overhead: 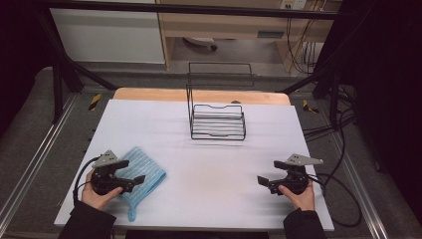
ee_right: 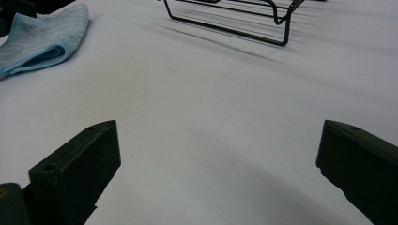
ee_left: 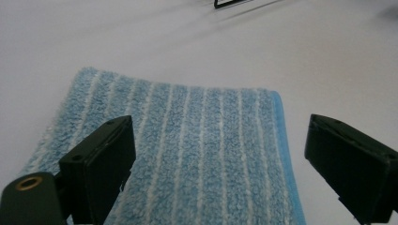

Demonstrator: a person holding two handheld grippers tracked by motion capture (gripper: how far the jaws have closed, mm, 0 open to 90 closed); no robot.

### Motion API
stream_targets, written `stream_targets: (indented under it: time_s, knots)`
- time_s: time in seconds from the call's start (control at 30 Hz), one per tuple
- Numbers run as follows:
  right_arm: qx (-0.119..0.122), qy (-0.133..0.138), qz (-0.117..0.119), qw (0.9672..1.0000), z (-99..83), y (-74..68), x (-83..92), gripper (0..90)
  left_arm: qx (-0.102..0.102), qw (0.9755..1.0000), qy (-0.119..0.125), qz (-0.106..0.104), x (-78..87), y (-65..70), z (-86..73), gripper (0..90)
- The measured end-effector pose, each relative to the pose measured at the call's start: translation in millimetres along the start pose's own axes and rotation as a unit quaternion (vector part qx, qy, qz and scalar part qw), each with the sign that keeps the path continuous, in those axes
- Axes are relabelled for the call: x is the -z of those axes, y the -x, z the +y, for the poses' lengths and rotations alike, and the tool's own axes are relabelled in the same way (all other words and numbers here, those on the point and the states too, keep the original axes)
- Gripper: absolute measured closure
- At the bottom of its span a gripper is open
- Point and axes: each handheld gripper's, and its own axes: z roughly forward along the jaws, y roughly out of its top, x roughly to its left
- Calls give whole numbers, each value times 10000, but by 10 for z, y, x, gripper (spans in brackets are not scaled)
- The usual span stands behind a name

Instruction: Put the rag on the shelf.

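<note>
The left claw (overhead: 133, 172) stands wide open, holding nothing; the folded blue striped towel (overhead: 141, 175) lies on the desk (overhead: 209, 164) just under its jaws. The right claw (overhead: 269, 172) is also wide open and empty, well apart from the towel.

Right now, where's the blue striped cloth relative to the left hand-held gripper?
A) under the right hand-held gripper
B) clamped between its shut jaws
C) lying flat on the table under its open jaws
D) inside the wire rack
C: the blue striped cloth lies flat on the white table beneath the left hand-held gripper, whose jaws stand wide apart and grip nothing; the wire rack sits farther back, holding nothing.
</note>
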Motion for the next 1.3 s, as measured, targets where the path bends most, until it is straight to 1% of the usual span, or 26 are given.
stream_targets:
  time_s: [0.33,0.43,0.47,0.53,0.6,0.63,0.67,0.8,0.87,0.93,0.97,1.0,1.1,1.13,1.17,1.27,1.3]
  knots:
    - [-2,-19,-39,10000,-1,0,-2,6,7,10000,-25,49,-17,56,57,115]
    - [6,-28,-42,10000,-4,-4,-8,6,10,10000,-21,34,-28,95,107,131]
    - [-8,-57,-41,10000,-3,-6,-6,6,28,10000,-11,25,-34,111,128,153]
    - [-14,-63,-52,10000,-3,-6,-7,6,53,10000,1,-21,-48,145,174,165]
    - [-12,-41,-62,10000,-1,-3,-4,6,47,10000,-17,-4,-71,179,228,200]
    - [-12,-41,-62,10000,-1,-3,-4,6,33,10000,-38,-6,-86,201,253,200]
    - [-12,-42,-59,10000,-1,-2,-2,6,-7,10000,-77,-7,-102,222,279,212]
    - [-9,-44,-79,10000,-2,-2,-4,6,-52,9998,-209,-10,-216,328,360,256]
    - [0,-46,-76,10000,-4,-3,-7,6,-134,9992,-372,18,-296,372,391,278]
    - [2,-68,-73,10000,-5,-4,-12,6,-159,9986,-502,65,-385,418,405,327]
    - [2,-68,-73,10000,-5,-4,-12,6,-174,9982,-564,89,-428,434,407,327]
    - [26,-67,-74,9999,-6,-1,-19,6,-190,9978,-633,107,-470,446,404,364]
    - [18,-114,-67,9999,-8,-5,-32,7,-275,9957,-866,201,-577,459,381,422]
    - [13,-130,-70,9999,-9,-7,-35,7,-257,9954,-900,217,-604,455,367,441]
    - [13,-130,-70,9999,-9,-7,-35,7,-204,9953,-916,225,-627,449,350,441]
    - [15,-162,-53,9999,-11,-11,-51,7,-242,9939,-1043,262,-675,414,310,510]
    - [31,-171,-66,9998,-11,-9,-53,7,-235,9939,-1042,271,-684,407,298,521]
